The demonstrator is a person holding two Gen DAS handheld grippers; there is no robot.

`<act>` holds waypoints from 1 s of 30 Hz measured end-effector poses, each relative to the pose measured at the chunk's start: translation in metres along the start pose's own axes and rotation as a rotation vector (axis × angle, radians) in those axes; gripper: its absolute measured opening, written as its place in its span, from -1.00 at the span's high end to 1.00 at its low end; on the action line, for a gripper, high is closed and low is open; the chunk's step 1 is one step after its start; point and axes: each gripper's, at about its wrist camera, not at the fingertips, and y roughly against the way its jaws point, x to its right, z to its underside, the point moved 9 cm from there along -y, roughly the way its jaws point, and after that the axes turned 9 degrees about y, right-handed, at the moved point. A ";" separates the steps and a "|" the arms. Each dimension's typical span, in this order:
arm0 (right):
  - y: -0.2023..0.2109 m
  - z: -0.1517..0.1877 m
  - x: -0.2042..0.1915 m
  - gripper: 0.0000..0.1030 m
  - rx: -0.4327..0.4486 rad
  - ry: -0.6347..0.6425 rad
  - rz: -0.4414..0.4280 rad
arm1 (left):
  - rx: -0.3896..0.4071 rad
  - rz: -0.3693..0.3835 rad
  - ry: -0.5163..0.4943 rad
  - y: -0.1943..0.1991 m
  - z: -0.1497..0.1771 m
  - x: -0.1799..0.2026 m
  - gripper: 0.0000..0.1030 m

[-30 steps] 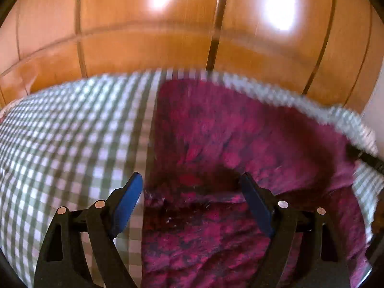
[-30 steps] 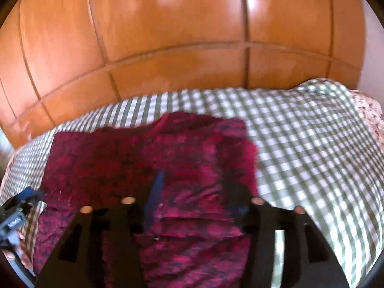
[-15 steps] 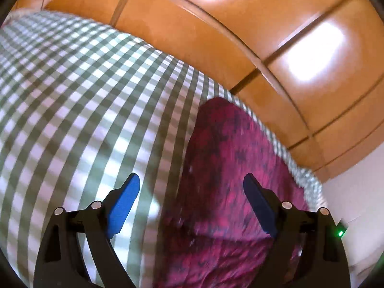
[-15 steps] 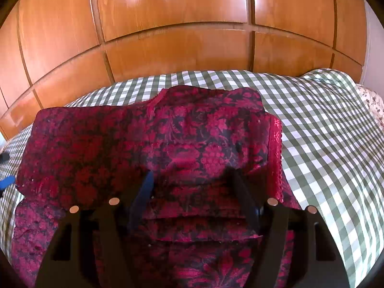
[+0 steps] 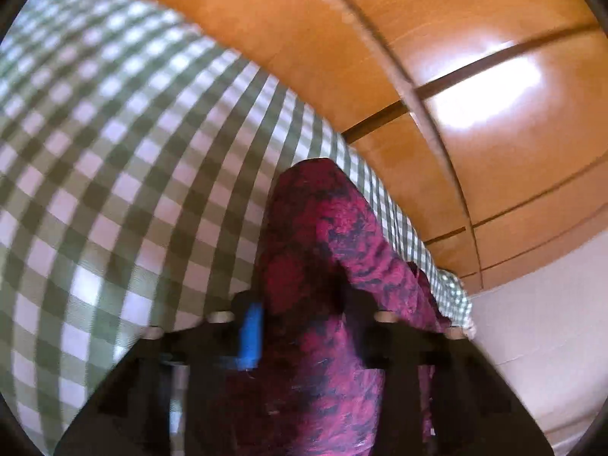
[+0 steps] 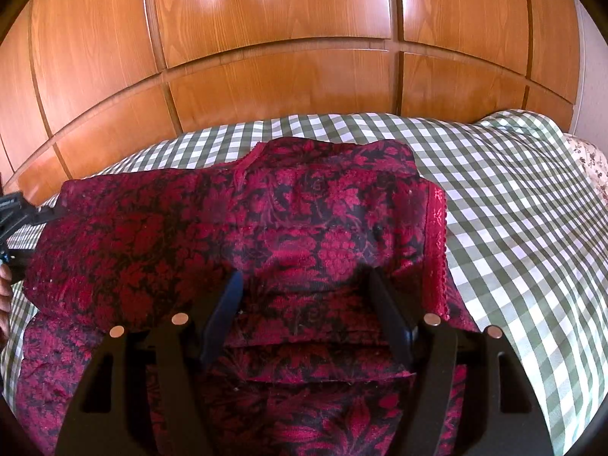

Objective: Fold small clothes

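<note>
A dark red garment (image 6: 304, 228) with a black floral pattern and a lace trim along its right side lies in folded layers on the green-and-white checked bed cover (image 6: 513, 209). My right gripper (image 6: 306, 304) hangs low over the garment's middle, open, with the top fold's edge between its fingers and neither pad pressing on it. My left gripper (image 5: 300, 315) is at the garment's (image 5: 334, 228) left edge. Its jaws are closing, with bunched fabric filling the gap between the blue pad (image 5: 250, 326) and the other finger. In the right wrist view the left gripper (image 6: 11, 209) shows at the far left.
Glossy wooden wardrobe panels (image 6: 285, 38) stand right behind the bed. A floral pillow (image 6: 589, 163) lies at the far right, beside a white wall (image 5: 532, 323). Part of a person's hand (image 6: 3, 292) shows at the left edge. Bare checked cover (image 5: 95, 171) stretches left of the garment.
My left gripper swung to the garment's left edge, rolled, and its jaws came together on the fabric. The right gripper sank a little, and the top layer now lies flat.
</note>
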 end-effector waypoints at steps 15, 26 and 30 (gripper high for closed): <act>-0.012 -0.007 -0.013 -0.41 -0.025 0.088 0.004 | 0.353 -0.454 -0.462 0.033 0.007 0.033 -0.05; -0.013 -0.006 -0.012 -0.42 -0.020 0.077 -0.014 | 0.087 -0.422 -0.541 -0.049 0.013 0.020 -0.34; -0.012 -0.006 -0.010 -0.42 -0.015 0.067 -0.024 | 0.085 -0.411 -0.511 -0.047 0.011 0.020 -0.34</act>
